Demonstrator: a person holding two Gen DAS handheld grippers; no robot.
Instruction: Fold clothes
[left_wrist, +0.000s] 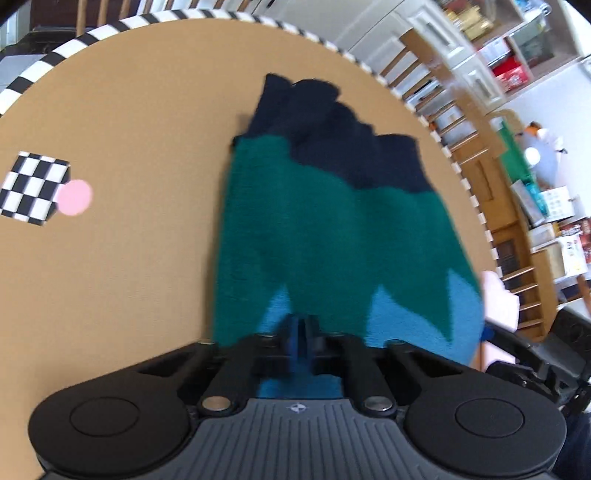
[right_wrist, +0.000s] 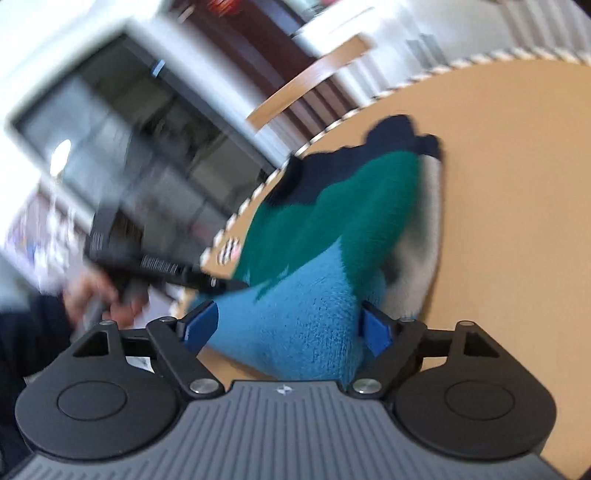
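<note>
A knit sweater (left_wrist: 332, 229) in navy, green and light blue bands hangs lifted over the tan table (left_wrist: 129, 129). My left gripper (left_wrist: 303, 328) is shut on its light blue hem. In the right wrist view the sweater (right_wrist: 325, 236) sits between the blue pads (right_wrist: 376, 330) of my right gripper (right_wrist: 288, 328), whose jaws stand wide apart around the light blue part. The left gripper (right_wrist: 221, 282) shows there too, gripping the fabric edge. Both views are motion-blurred.
The round table has a black-and-white striped rim (left_wrist: 369, 66). A checkered marker (left_wrist: 33, 188) with a pink dot (left_wrist: 75, 197) lies at its left. Wooden chairs (left_wrist: 480, 155) and shelves stand beyond the right edge. A chair back (right_wrist: 306, 85) and dark cabinet (right_wrist: 129, 147) lie behind.
</note>
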